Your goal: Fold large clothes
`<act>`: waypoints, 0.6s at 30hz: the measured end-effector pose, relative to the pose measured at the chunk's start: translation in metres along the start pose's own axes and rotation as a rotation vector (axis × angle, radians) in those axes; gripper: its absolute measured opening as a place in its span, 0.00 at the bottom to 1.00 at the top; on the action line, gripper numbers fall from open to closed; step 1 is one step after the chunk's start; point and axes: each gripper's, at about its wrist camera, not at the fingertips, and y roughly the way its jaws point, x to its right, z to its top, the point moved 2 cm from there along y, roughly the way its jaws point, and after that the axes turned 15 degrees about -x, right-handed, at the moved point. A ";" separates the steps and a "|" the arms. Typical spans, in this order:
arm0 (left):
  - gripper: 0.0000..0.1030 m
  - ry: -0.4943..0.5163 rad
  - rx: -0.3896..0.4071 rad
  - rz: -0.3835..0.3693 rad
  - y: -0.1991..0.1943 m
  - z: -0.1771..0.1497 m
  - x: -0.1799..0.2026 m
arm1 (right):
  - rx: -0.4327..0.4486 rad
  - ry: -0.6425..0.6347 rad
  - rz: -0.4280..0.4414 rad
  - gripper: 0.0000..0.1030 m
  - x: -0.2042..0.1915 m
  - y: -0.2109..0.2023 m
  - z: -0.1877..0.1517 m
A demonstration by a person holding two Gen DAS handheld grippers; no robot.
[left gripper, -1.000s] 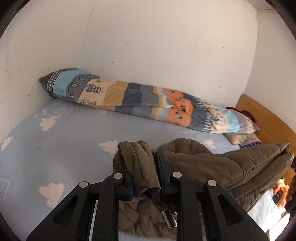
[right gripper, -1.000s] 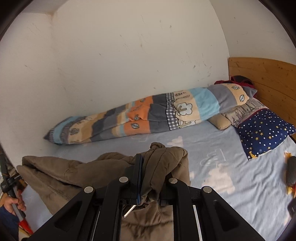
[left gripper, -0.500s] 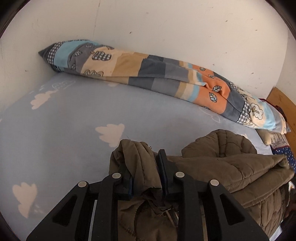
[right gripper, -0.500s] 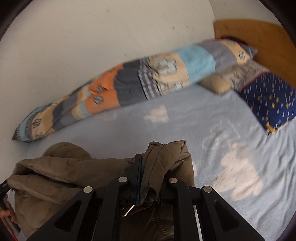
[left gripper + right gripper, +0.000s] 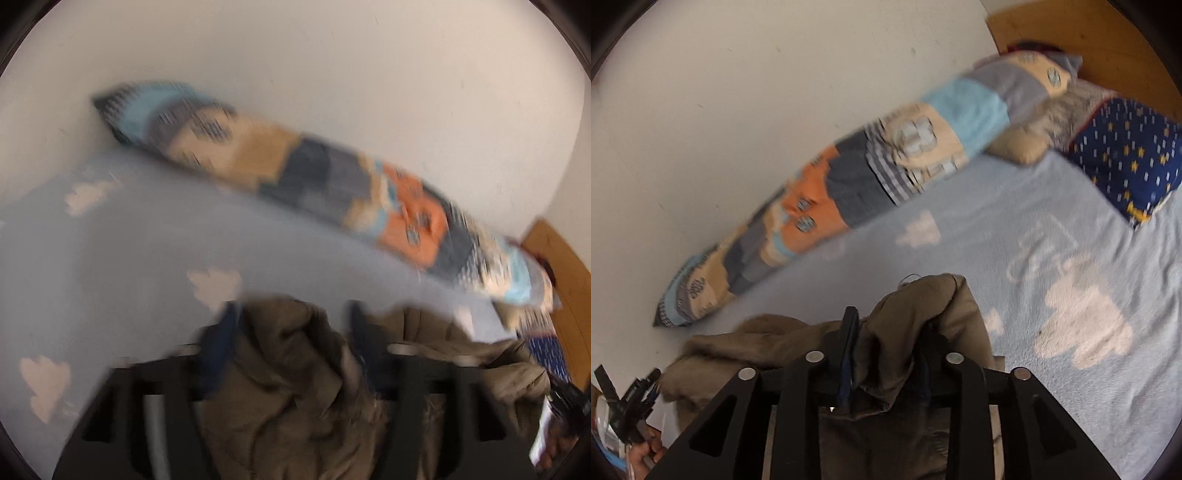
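An olive-brown padded jacket (image 5: 295,387) lies bunched over the near side of a light blue bed. In the blurred left wrist view my left gripper (image 5: 291,332) has its jaws spread wide, with the jacket fabric loose between them. In the right wrist view my right gripper (image 5: 886,343) is shut on a fold of the jacket (image 5: 916,314), which hangs over the fingers. The rest of the jacket (image 5: 746,347) trails to the left toward the other gripper (image 5: 628,406).
The bed sheet (image 5: 1052,258) is light blue with white clouds. A rolled patchwork quilt (image 5: 868,184) lies along the white wall. A navy star pillow (image 5: 1126,158) and a beige pillow (image 5: 1019,144) lie by the wooden headboard (image 5: 1071,33).
My left gripper's jaws have opened wide and released the jacket fold they were pinching. Both cameras have swung, and the left view is blurred. The right gripper still grips the jacket.
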 end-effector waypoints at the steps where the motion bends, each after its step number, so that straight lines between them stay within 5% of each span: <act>1: 0.80 -0.008 0.056 0.008 -0.014 0.002 -0.001 | 0.019 -0.014 -0.004 0.37 -0.007 -0.008 0.000; 3: 0.80 -0.015 0.128 -0.007 -0.041 0.005 -0.001 | 0.087 -0.062 -0.024 0.42 -0.025 -0.031 -0.004; 7: 0.80 0.082 0.122 -0.030 -0.050 -0.002 0.022 | 0.174 -0.142 -0.068 0.48 -0.054 -0.055 -0.010; 13: 0.80 0.338 -0.050 0.012 0.007 -0.045 0.083 | -0.005 -0.266 -0.153 0.48 -0.082 0.018 -0.031; 18: 0.80 0.349 -0.183 0.107 0.063 -0.068 0.082 | -0.082 -0.300 -0.242 0.48 -0.072 0.070 -0.042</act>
